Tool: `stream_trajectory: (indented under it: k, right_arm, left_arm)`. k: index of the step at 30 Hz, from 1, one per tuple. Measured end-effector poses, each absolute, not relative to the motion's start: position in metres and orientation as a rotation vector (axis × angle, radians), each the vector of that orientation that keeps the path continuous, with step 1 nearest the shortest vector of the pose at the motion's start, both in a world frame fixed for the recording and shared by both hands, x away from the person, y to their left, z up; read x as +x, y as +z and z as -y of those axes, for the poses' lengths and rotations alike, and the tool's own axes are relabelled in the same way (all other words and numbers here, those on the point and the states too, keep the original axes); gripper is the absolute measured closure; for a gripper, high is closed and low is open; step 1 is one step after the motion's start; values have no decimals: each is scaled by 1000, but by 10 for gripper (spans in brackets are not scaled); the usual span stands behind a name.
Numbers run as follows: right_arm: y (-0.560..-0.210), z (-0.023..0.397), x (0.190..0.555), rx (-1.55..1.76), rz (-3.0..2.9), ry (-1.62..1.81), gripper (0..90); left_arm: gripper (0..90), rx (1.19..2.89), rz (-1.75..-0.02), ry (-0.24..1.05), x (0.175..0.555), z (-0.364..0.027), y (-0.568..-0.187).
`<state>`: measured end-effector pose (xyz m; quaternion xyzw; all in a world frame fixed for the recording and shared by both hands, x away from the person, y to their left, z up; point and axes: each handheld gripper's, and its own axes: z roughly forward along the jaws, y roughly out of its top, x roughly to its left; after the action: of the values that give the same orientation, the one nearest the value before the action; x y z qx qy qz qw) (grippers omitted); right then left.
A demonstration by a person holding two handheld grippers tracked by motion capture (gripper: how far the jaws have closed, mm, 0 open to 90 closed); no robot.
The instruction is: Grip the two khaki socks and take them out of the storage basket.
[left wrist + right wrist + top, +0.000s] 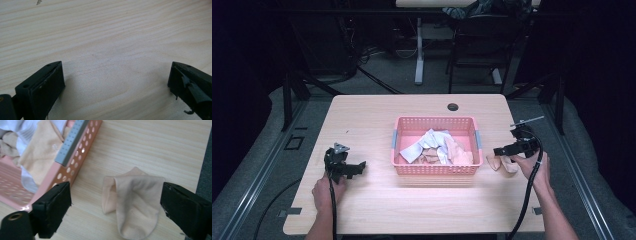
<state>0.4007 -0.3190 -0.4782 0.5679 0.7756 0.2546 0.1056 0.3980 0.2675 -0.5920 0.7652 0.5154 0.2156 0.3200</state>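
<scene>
**A:** So what's the sock (133,205) look like up close?

**B:** Pale peach, thin knit, a short ankle-type one. It's lying flat on the light wood table (377,210) with the open cuff end folded a bit, so you can see into the mouth on one side. The toe end is rounded and sits nearest the camera in the right gripper view.

**A:** Where is it compared to the basket?

**B:** Just beside the pink perforated basket (435,169), off its right end, not touching it. In the high view it's near the right edge of the table, right under the right gripper (503,150).

**A:** Is that gripper holding it?

**B:** Nope. The jaws stand wide apart with the sock lying between them on the table, and neither pad is pressing on it.

**A:** And the other one?

**B:** The left gripper (353,168) is over bare wood on the left side of the table, well apart from the basket, jaws spread wide with nothing in them.

**A:** What's in the basket?

**B:** A jumble of more socks (437,147), some white or greyish, some the same peach colour.
</scene>
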Motion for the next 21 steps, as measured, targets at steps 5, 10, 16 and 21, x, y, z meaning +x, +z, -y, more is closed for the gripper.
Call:
stream_trajectory:
  k: [5, 10, 16, 21]
  right_arm:
    - [-469, 310, 400, 1644, -2298, 780, 69]
    - [-462, 302, 401, 1624, -2322, 782, 76]
    - [-456, 293, 405, 1603, -2330, 801, 83]
    - [-449, 278, 408, 1574, -2344, 811, 98]
  left_arm:
    - [4, 2011, -1355, 567, 398, -267, -592]
    - [4, 2011, -1355, 566, 398, -267, -592]
    - [3, 2011, -1355, 567, 398, -267, -592]
    - [4, 2011, -1355, 567, 398, -267, -592]
